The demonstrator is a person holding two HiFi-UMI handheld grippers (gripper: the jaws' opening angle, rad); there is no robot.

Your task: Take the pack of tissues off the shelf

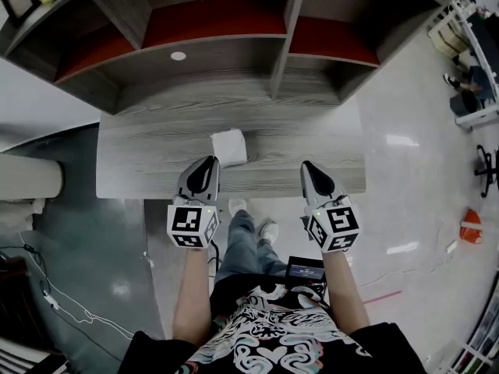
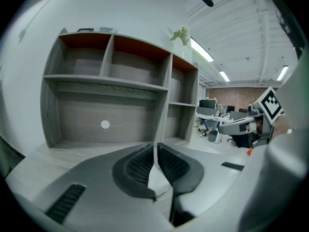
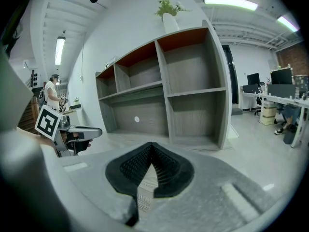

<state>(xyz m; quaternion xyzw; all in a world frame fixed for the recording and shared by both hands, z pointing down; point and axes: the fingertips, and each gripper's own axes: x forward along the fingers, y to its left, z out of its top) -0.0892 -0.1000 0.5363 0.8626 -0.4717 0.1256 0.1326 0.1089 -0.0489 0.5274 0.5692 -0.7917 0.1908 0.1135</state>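
White pack of tissues (image 1: 229, 146) flat on the desk (image 1: 148, 162) — just ahead of the fingers of the left gripper (image 1: 211, 162); both pairs of fingers pressed together, nothing held.
It is probably light, soft and crushable under slick wrap, so best pinched gently across its narrow sides — the right gripper (image 1: 306, 167) sits well aside.

White pack of tissues (image 1: 229, 146), soft and roughly square, lies flat on the grey wood-grain table (image 1: 140, 162). It sits in front of the shelf (image 1: 282, 49), outside its compartments. Its near-left corner is at the tip of the left tool (image 1: 208, 162), with a thin white edge pinched between the pads.
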